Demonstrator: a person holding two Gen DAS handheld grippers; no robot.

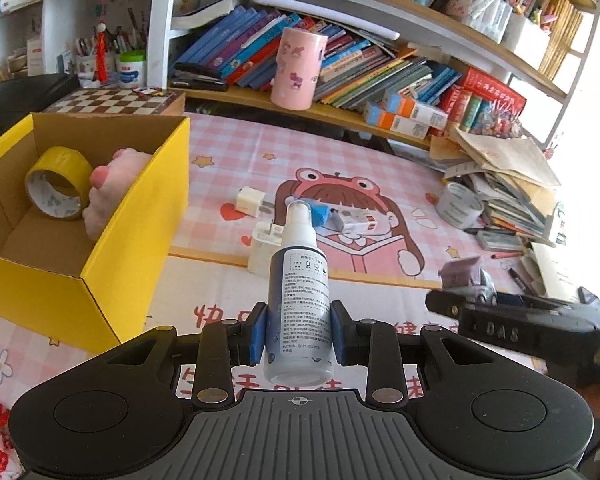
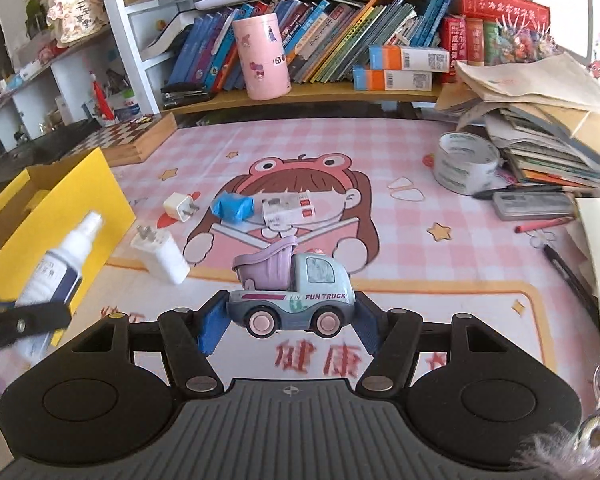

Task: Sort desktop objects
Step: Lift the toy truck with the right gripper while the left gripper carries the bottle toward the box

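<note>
Holding spray bottle (image 1: 298, 300) clamped in left hand-held gripper (image 1: 299, 334), truck (image 2: 290, 294) pinched in right hand-held gripper (image 2: 290, 322); we judge both bound for yellow box (image 1: 136, 216).

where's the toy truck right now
The toy truck sits low in the centre of the right wrist view, clamped between the right claw's blue pads above the pink desk mat, with the white charger to its left.

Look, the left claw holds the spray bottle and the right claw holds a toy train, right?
Not quite. The right claw holds a toy truck, not a train: the right wrist view shows "FUN TRUCK" on its side. The rest is right: the left claw holds the spray bottle.
</note>
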